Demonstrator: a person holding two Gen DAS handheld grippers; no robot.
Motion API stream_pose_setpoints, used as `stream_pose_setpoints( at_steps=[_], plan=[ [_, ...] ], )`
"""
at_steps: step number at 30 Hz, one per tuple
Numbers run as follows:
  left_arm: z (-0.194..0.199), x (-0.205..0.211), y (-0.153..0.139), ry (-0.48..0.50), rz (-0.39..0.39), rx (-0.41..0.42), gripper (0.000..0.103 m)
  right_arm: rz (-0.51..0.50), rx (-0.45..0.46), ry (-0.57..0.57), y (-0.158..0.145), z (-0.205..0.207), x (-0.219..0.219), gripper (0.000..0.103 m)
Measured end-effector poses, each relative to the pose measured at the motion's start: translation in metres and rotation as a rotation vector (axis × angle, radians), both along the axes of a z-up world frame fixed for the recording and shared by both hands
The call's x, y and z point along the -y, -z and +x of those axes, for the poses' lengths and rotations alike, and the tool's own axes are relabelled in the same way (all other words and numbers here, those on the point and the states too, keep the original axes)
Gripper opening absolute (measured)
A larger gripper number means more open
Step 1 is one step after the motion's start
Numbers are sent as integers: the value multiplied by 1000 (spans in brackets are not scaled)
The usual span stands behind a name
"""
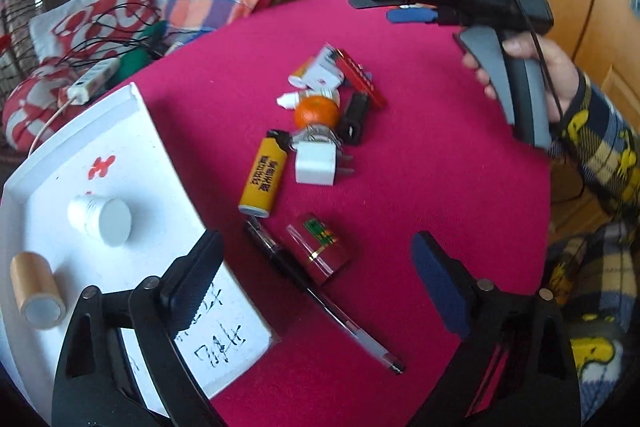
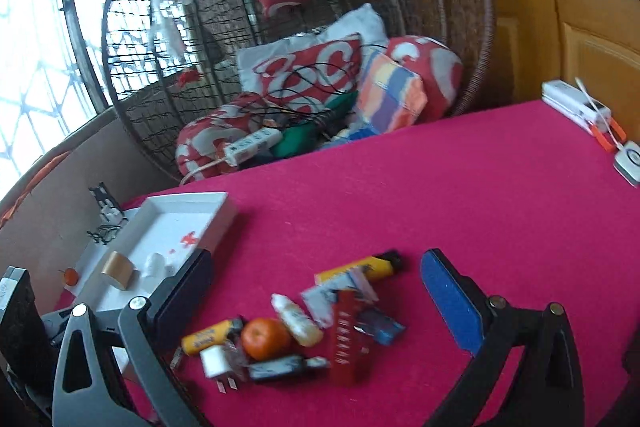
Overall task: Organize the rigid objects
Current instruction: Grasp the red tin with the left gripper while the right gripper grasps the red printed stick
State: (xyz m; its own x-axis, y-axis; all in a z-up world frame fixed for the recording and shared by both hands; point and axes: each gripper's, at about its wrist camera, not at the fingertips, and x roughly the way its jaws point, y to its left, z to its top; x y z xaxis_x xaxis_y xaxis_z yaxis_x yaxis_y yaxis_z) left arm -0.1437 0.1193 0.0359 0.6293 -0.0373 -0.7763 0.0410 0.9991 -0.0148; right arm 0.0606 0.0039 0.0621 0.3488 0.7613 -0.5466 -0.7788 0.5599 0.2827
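Cloth (image 2: 460, 187) lies bare beyond clutter (image 2: 288, 335), tray (image 2: 224, 215) left.

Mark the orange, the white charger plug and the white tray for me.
orange (image 1: 316, 112), left wrist view, middle of its peel.
white charger plug (image 1: 315, 167), left wrist view, flat top face of its body.
white tray (image 1: 140, 131), left wrist view, bare floor near its far rim.

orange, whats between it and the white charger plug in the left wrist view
In the left wrist view, a small crinkled silvery wrapper lies between the orange and the white charger plug, touching both.
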Motion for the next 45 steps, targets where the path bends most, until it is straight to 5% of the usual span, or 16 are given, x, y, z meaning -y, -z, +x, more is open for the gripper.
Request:
stream_pose_setpoints(
  at_steps=[6,10,16,19,28,31,34,40,45],
  plan=[
    [16,13,13,72,45,-69,86,-83,-24,-7,27,-1,6,103],
    [26,14,21,97,69,-115,86,-91,-42,-54,36,-4,6,78],
    [41,16,28,126,78,-160,86,-103,-93,-112,51,-5,0,56],
    [45,16,31,134,84,-182,71,-106,-104,-130,53,-8,-2,53],
    [44,12,28,137,89,-188,70,-118,-136,-130,58,-7,-9,49],
    [44,14,33,147,77,-203,49,-124,-137,-132,59,-7,-12,38],
    [39,17,31,130,68,-182,48,-127,-139,-126,60,-7,-10,18],
    [29,22,25,92,57,-134,48,-104,-131,-127,56,-9,-5,16],
    [11,31,-2,34,47,-2,48,-36,-102,-134,38,-16,4,16]
  ],
)
